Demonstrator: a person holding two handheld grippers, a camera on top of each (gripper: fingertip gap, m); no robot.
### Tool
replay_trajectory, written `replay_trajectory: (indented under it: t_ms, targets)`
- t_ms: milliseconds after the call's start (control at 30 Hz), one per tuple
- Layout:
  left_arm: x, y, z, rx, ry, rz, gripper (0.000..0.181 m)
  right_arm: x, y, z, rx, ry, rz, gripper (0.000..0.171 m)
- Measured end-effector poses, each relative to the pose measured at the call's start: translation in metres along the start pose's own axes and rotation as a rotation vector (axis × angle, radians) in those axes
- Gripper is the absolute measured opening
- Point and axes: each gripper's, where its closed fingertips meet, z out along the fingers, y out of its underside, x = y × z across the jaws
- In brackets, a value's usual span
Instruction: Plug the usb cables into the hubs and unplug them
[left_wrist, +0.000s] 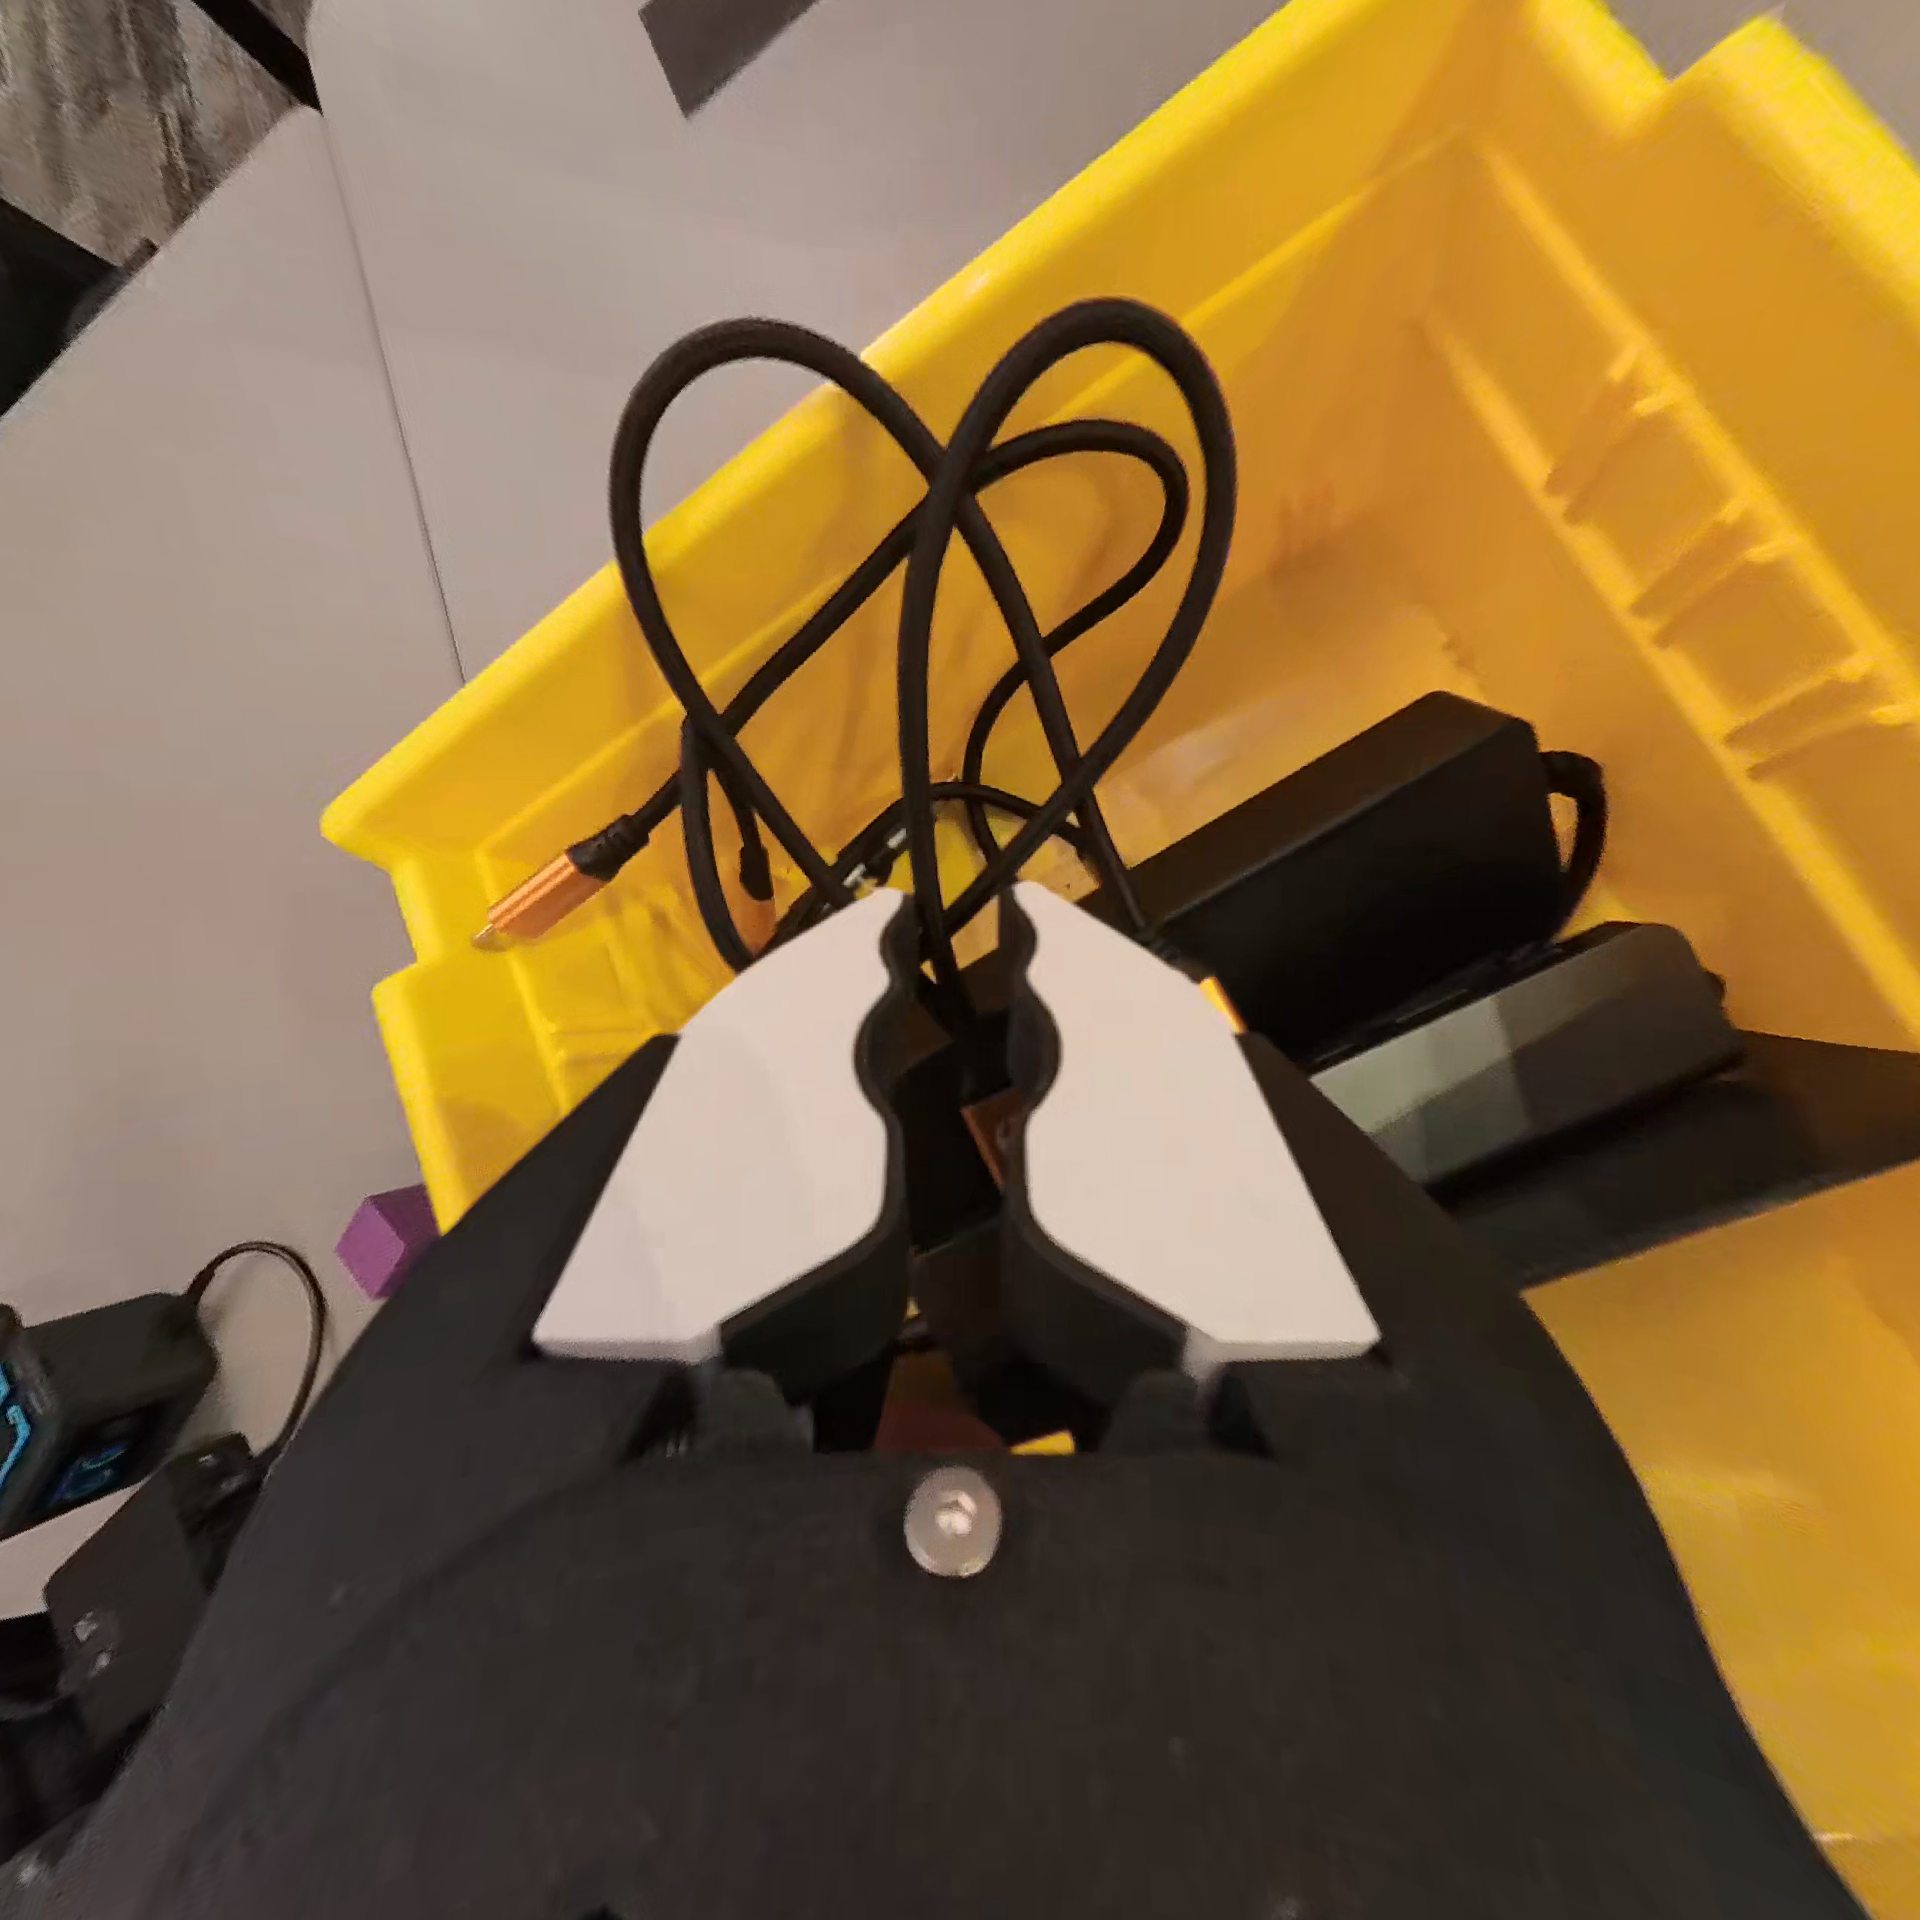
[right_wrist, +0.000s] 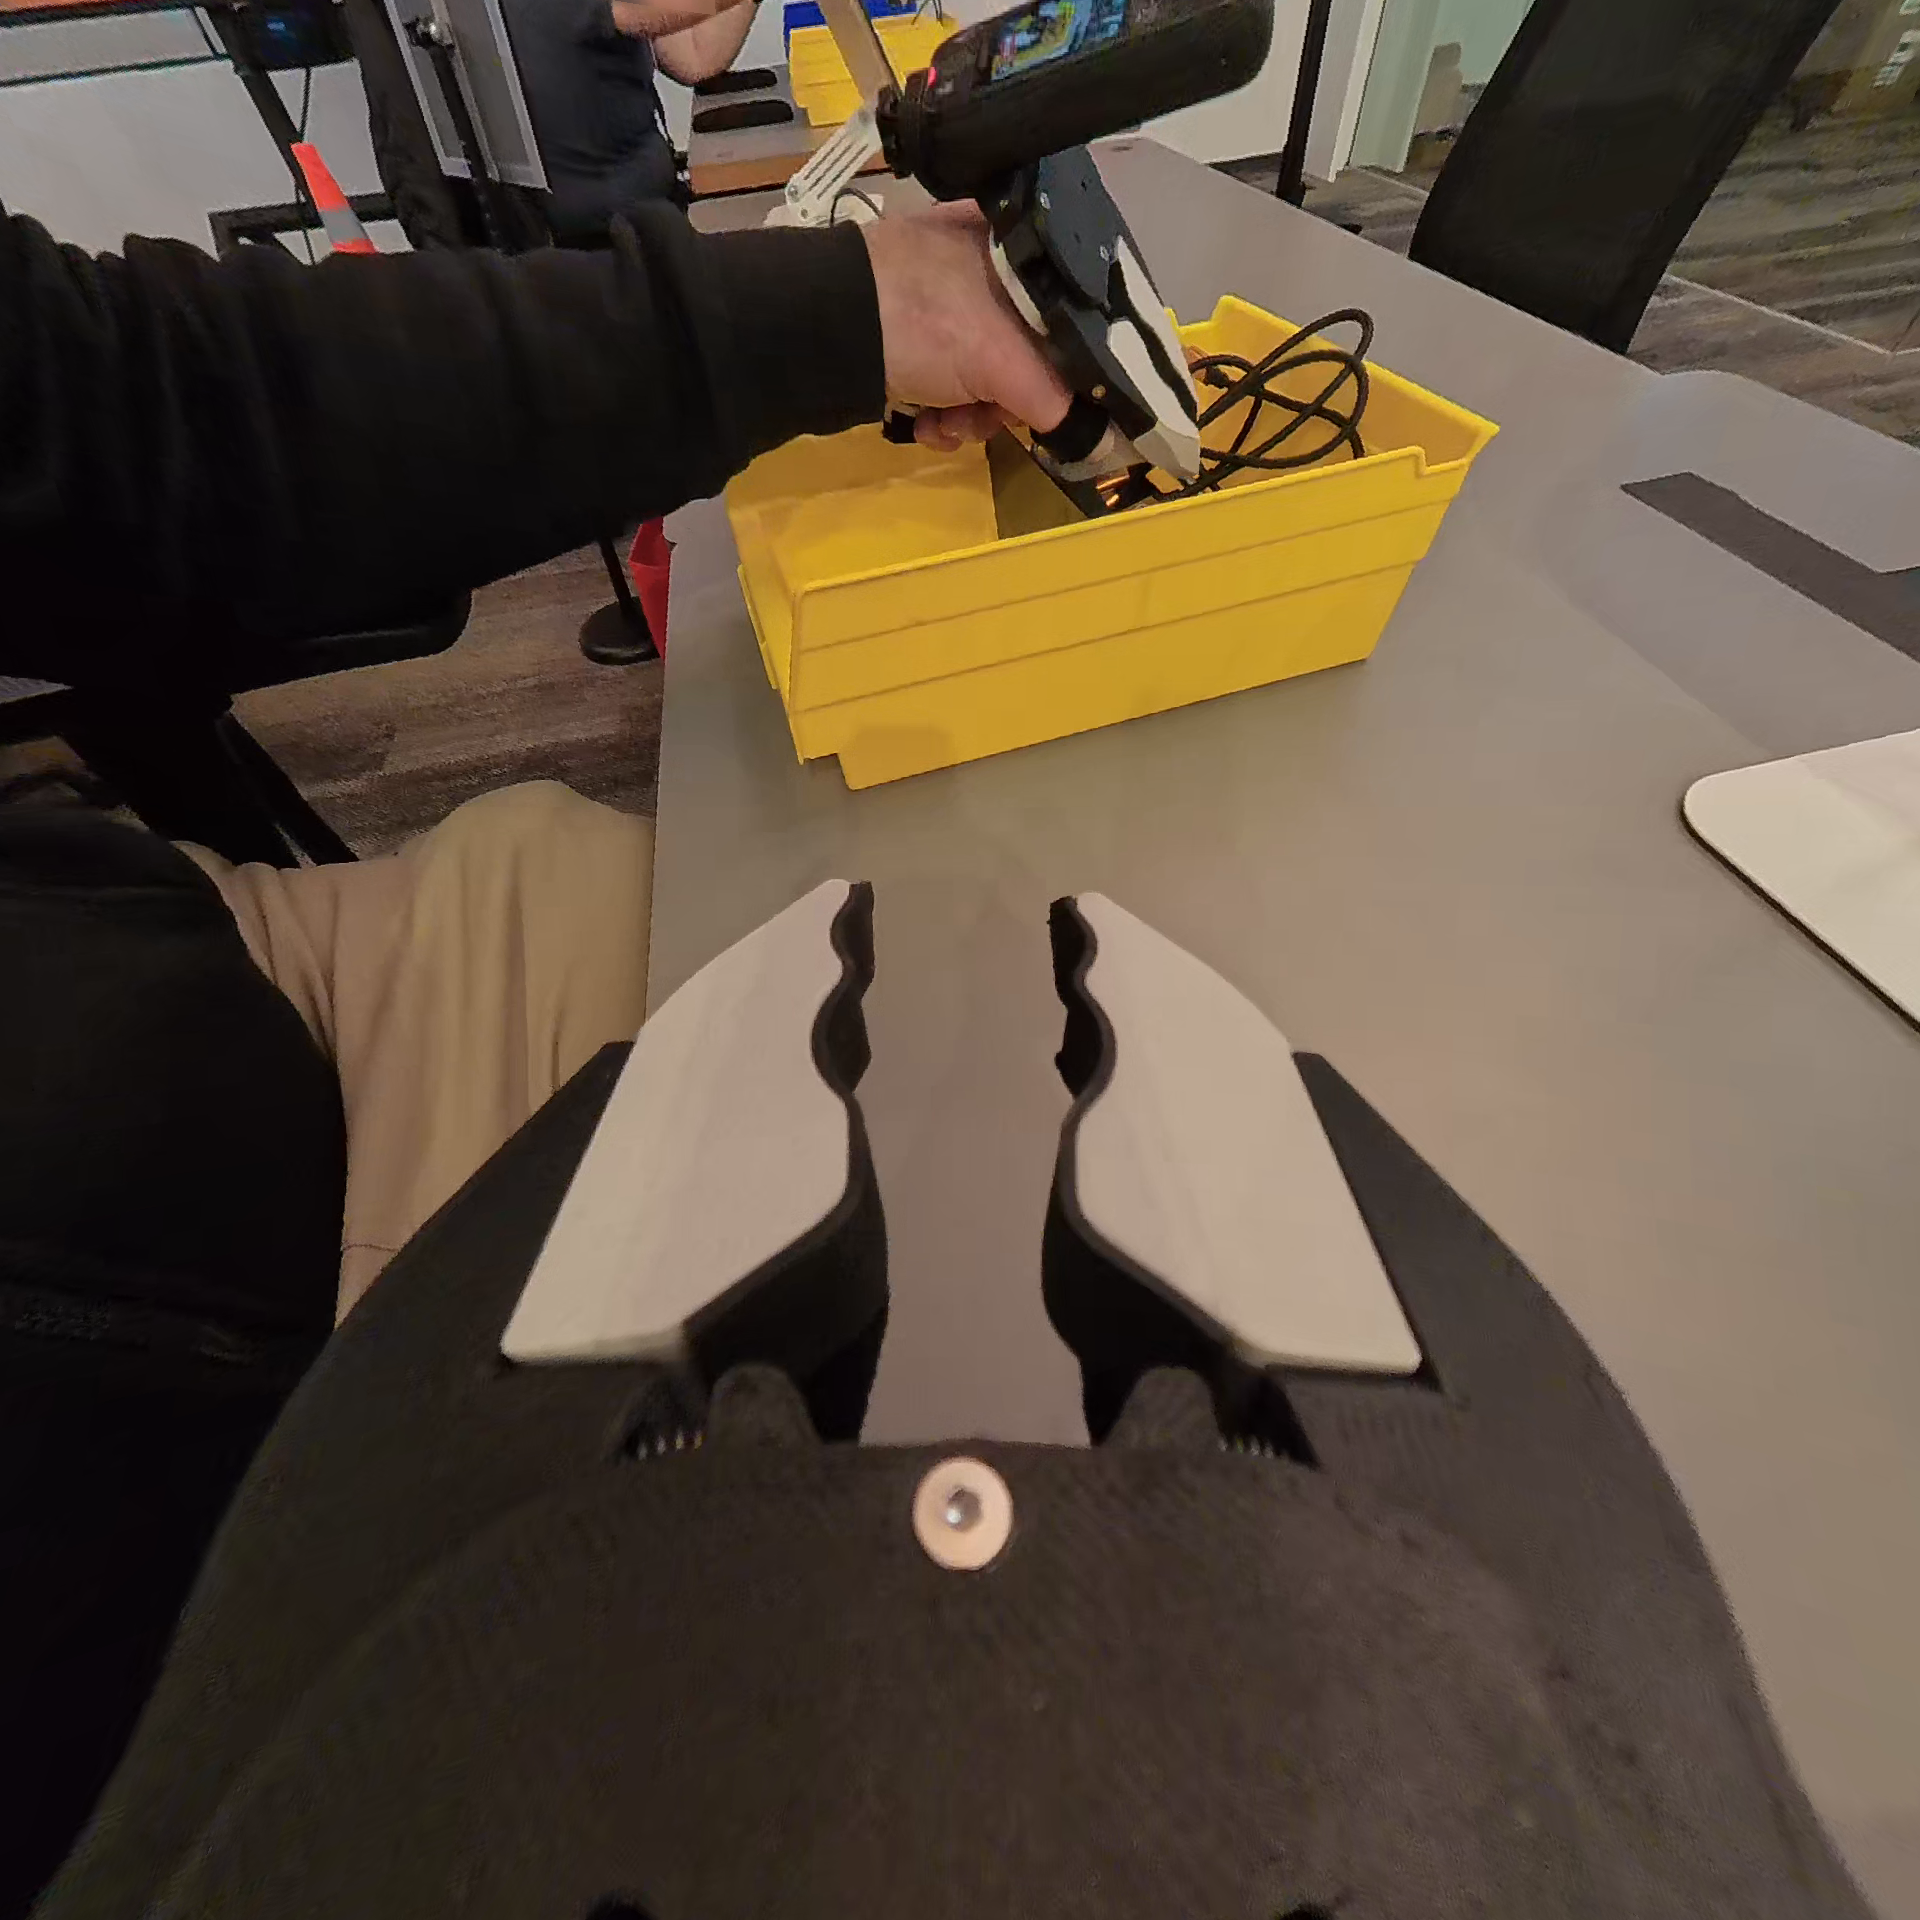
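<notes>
Here the left claw (left_wrist: 961, 920) is clamped on black cables (left_wrist: 925, 582) in the yellow bin (left_wrist: 1455, 343); the right claw (right_wrist: 961, 904) gapes, empty.

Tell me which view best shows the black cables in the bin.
The left wrist view: the black cables loop up close, pinched by the left gripper. The right wrist view shows them only far off above the yellow bin.
</notes>
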Motion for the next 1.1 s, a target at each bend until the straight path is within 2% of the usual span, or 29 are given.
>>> replay_trajectory:
  t_ms: [133, 367, 567, 733, 800, 1000, 1100]
  targets:
    - [-0.006, -0.002, 0.001, 0.029, -0.030, 0.041, 0.006, 0.001, 0.005, 0.004, -0.015, -0.008, 0.015, 0.033]
    - [-0.014, -0.019, -0.015, 0.154, -0.023, 0.059, 0.004, 0.003, 0.012, 0.010, -0.046, -0.005, 0.004, 0.034]
    - [-0.019, -0.041, -0.037, 0.265, -0.029, 0.104, 0.004, 0.008, 0.005, 0.010, -0.016, 0.011, 0.019, 0.044]
    - [-0.020, -0.051, -0.054, 0.283, 0.003, 0.152, 0.005, 0.014, 0.002, 0.010, -0.018, 0.035, 0.035, 0.047]
    - [-0.026, -0.054, -0.060, 0.288, -0.045, 0.170, 0.005, 0.014, 0.003, 0.010, -0.027, 0.040, 0.032, 0.046]
    - [-0.025, -0.071, -0.079, 0.369, 0.006, 0.055, 0.004, 0.016, 0.001, 0.013, -0.031, 0.055, 0.032, 0.053]
    - [-0.023, -0.087, -0.097, 0.449, 0.016, -0.027, 0.005, 0.018, -0.006, 0.017, -0.005, 0.066, 0.088, 0.063]
